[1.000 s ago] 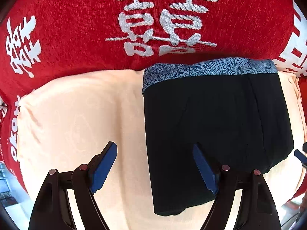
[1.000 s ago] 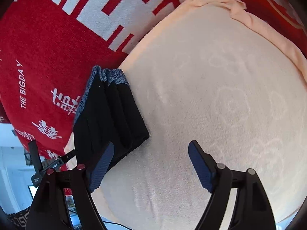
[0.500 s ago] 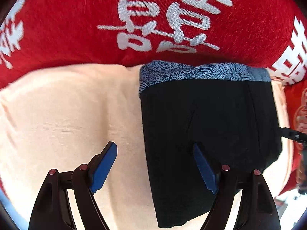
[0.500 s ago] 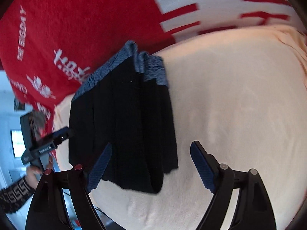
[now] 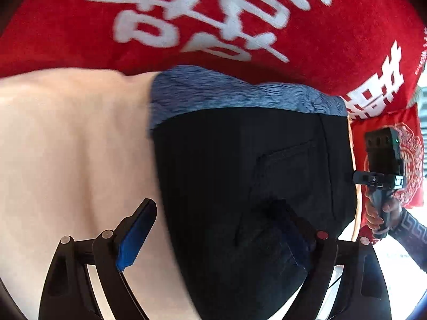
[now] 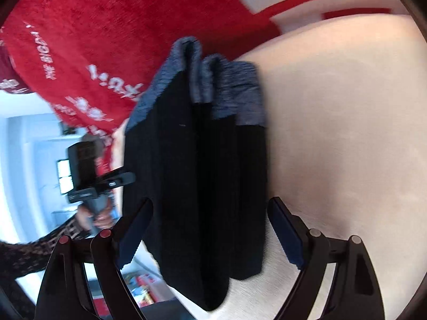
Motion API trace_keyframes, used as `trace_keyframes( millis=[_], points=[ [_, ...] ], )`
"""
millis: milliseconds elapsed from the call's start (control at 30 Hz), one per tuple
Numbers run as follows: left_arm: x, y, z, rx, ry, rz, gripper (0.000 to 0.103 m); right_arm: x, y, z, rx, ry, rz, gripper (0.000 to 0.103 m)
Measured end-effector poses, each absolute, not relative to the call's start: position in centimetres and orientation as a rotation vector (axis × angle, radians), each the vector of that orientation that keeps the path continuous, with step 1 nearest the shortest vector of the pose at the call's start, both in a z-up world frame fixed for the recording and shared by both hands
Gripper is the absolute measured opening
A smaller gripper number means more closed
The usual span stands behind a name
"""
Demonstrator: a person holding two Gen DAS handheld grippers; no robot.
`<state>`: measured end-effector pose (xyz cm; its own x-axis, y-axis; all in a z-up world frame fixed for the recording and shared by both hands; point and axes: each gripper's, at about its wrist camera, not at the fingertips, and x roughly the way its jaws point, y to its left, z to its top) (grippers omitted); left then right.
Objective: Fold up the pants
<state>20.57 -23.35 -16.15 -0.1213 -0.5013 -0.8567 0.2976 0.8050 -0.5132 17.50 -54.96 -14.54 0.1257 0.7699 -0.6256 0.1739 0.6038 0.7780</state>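
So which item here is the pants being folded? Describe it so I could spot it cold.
Start from the red blanket with large white characters, then drop to the pale peach cloth spread over it. The pants lie folded on that cloth's edge. They are the only black thing on the cloth, with a mottled blue-grey waistband toward the red blanket.

Cream towel (image 5: 66, 146) on red blanket (image 5: 66, 26).

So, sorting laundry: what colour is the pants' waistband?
Mottled blue-grey waistband, clearest in the left wrist view.
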Motion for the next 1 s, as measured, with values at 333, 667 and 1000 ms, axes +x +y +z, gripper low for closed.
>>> trace_keyframes(
  millis=[333,667,1000],
  points=[
    [19.3,-24.9,-13.9,-0.197,1.465,-0.62,0.072,17.6,-55.3,-14.8,0.942,1.413,0.468,0.057],
    [15.3,-24.2,-7.8,-0.173,1.433,-0.581,0.06,13.3,-55.1,-10.2,1.016,1.36,0.55,0.047],
    [7.4,-21.7,-7.1,-0.16,1.489,-0.526,0.06,4.8,-52.6,-8.7,1.053,1.374,0.556,0.047]
  ],
)
